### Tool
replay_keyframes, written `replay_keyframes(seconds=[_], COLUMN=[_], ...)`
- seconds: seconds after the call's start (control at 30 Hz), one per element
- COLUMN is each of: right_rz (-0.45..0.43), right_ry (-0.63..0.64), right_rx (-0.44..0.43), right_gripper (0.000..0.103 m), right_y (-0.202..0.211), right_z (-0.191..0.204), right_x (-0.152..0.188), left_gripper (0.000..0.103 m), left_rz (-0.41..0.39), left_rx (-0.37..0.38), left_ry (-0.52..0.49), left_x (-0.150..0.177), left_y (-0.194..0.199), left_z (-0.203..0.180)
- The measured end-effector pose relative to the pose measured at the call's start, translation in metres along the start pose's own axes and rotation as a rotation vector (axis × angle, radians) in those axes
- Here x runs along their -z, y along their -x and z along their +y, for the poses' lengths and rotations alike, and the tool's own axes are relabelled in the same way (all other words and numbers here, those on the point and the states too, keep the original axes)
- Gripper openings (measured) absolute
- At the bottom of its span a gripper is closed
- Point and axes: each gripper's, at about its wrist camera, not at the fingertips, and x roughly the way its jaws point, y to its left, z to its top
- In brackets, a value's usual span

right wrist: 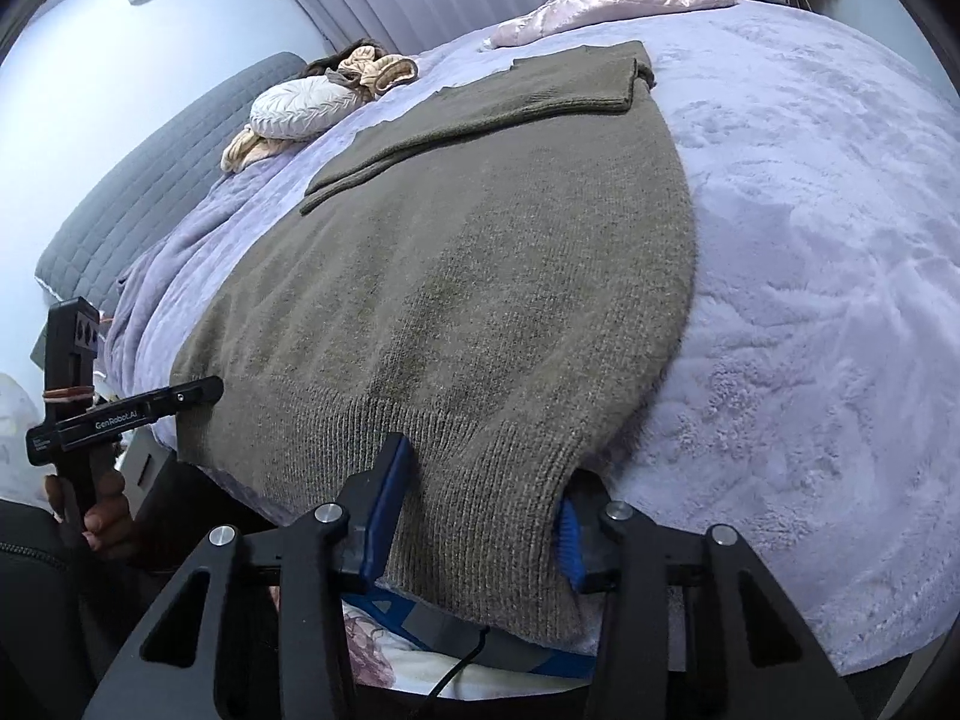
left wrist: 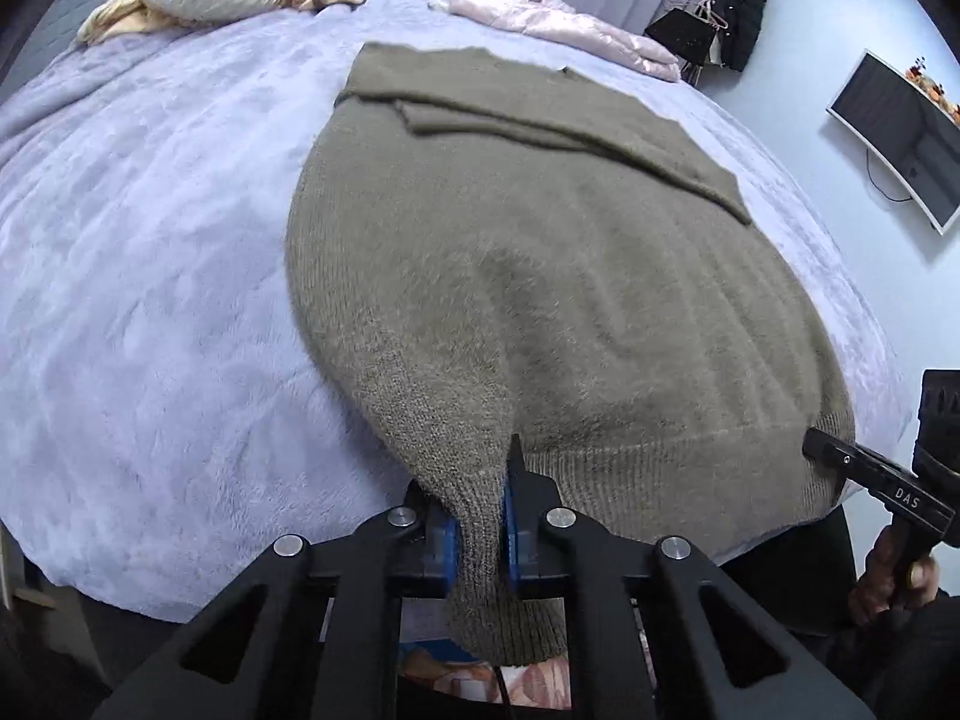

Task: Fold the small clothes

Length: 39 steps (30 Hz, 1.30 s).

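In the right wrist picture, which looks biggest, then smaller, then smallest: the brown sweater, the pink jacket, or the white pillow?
1. Brown sweater, by far the largest, though it is also nearest the camera.
2. Pink jacket.
3. White pillow.
The jacket and pillow look close in size, and both lie far back, so their order is unsure.

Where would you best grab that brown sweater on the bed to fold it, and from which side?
Grip the sweater at its ribbed bottom hem, one corner each, coming from the near bed edge. The hem hangs over that edge, so fingers slide around it freely. The left hand-held gripper is already pinching one corner; the right hand-held gripper brackets the other, seemingly wider.
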Motion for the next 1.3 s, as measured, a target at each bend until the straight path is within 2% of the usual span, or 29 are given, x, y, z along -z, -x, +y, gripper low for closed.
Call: replay_keyframes(seconds=[0.03,0.07,0.27,0.47,0.6,0.83,1.13,1.3], right_rz=[-0.001,0.011,-0.080,-0.143,-0.187,-0.211,-0.253,-0.252], right_ry=[-0.001,-0.008,0.011,0.051,0.071,0.051,-0.004,-0.053], right_rx=[-0.002,-0.027,-0.098,-0.102,-0.082,-0.019,0.022,0.051], right_gripper=[0.014,0.012,0.011,0.011,0.011,0.011,0.011,0.011], right_y=[0.000,0.001,0.035,0.052,0.056,0.052,0.045,0.030], right_z=[0.001,0.001,0.010,0.019,0.028,0.029,0.023,0.018], right_x=[-0.002,-0.005,-0.020,-0.049,-0.079,-0.117,-0.160,-0.184], left_gripper=[0.012,0.012,0.012,0.012,0.012,0.012,0.012,0.012], left_rz=[-0.017,-0.038,-0.121,-0.191,-0.196,-0.212,-0.207,-0.197], left_rx=[0.014,0.034,0.064,0.041,0.027,0.006,0.005,-0.037], left_ry=[-0.006,-0.007,-0.017,-0.074,-0.072,-0.051,0.084,0.092], left_x=[-0.002,-0.005,-0.028,-0.067,-0.092,-0.121,-0.160,-0.184], left_y=[0.008,0.015,0.035,0.044,0.040,0.034,0.017,0.001], left_z=[0.002,0.002,0.001,-0.016,-0.022,-0.024,-0.002,-0.003])
